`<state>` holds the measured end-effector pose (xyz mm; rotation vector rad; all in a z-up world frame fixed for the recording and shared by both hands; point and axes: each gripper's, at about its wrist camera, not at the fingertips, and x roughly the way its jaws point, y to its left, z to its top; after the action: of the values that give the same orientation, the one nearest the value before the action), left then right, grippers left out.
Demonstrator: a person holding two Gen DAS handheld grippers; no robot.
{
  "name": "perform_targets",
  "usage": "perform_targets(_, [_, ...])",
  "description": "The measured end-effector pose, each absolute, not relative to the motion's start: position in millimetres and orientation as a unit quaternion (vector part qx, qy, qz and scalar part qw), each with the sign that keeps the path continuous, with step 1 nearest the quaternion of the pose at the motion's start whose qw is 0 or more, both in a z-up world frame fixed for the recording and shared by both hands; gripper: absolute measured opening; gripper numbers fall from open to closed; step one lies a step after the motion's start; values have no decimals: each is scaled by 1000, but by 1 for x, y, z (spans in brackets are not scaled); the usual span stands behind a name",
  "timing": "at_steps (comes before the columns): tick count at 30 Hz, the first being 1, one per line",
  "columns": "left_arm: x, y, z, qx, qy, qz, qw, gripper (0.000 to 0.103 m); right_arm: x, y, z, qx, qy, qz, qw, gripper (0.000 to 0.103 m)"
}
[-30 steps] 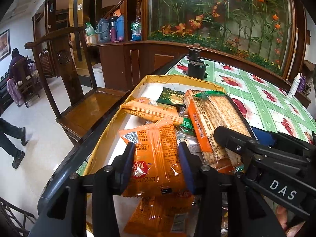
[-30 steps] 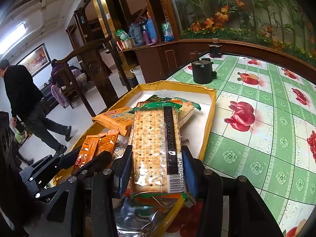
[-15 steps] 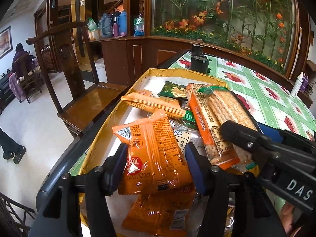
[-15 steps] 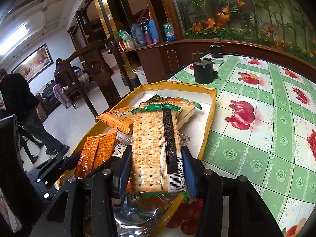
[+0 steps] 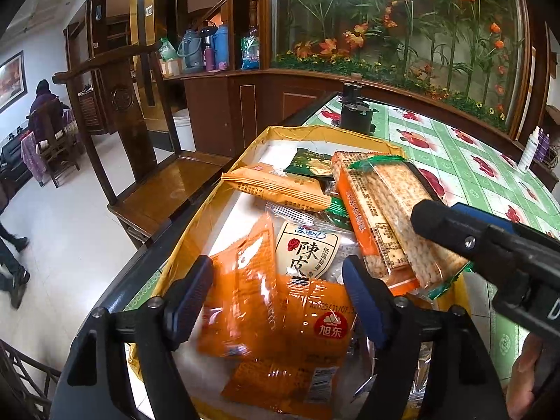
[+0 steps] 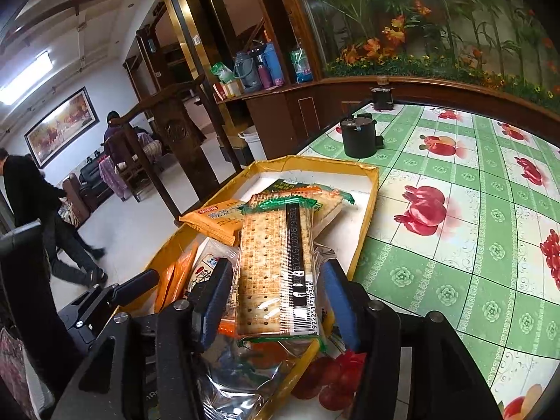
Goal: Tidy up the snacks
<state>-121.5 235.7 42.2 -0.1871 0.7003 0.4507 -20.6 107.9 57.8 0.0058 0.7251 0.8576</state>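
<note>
A yellow-rimmed tray [image 5: 315, 131] [image 6: 371, 210] holds a pile of snack packets. My left gripper [image 5: 278, 301] hovers over its near end, jaws opening. An orange packet [image 5: 241, 301] lies tilted on the pile between them, touching neither pad. Beside it are a second orange packet [image 5: 315, 325] and a white packet with Chinese characters [image 5: 308, 248]. My right gripper [image 6: 276, 297] straddles a long cracker pack [image 6: 276, 255] [image 5: 395, 217]. Its jaws are opening too, with a thin gap at each pad. The pack rests on the heap. The right gripper's black arm [image 5: 490, 245] crosses the left wrist view.
A black canister [image 6: 360, 138] stands on the green fruit-print tablecloth [image 6: 472, 227] beyond the tray. A wooden chair [image 5: 140, 122] sits close to the table's left edge. A white bottle [image 5: 530, 150] is at the far right. A person [image 6: 31, 210] walks on the floor at left.
The left jaws widened and let go of the orange packet, which dropped and tipped onto the pile. The right jaws spread slightly off the cracker pack, which stayed put.
</note>
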Motion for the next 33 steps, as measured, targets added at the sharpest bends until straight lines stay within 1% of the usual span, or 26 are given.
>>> perform_targets(4, [-122, 235, 43, -90, 339, 218, 911, 85, -20, 104, 60, 8, 343, 407, 847, 60])
perform_targets(13, [-132, 242, 42, -117, 329, 204, 914, 87, -17, 91, 65, 37, 336, 406, 849, 60])
perform_targets(20, [-147, 242, 56, -121, 288, 208, 927, 88, -12, 89, 63, 49, 347, 410, 842, 60])
perform_targets(23, [-153, 241, 65, -119, 267, 217, 931, 98, -13, 89, 63, 48, 344, 410, 843, 60])
perform_targets(26, [-159, 239, 71, -109, 246, 230, 935, 99, -15, 90, 64, 42, 339, 409, 846, 60])
perform_targets(31, [-162, 235, 76, -95, 238, 255, 932, 102, -19, 89, 67, 35, 328, 405, 853, 60])
perform_targets(33, [-162, 234, 77, -83, 237, 270, 930, 103, -20, 87, 68, 35, 325, 403, 855, 63])
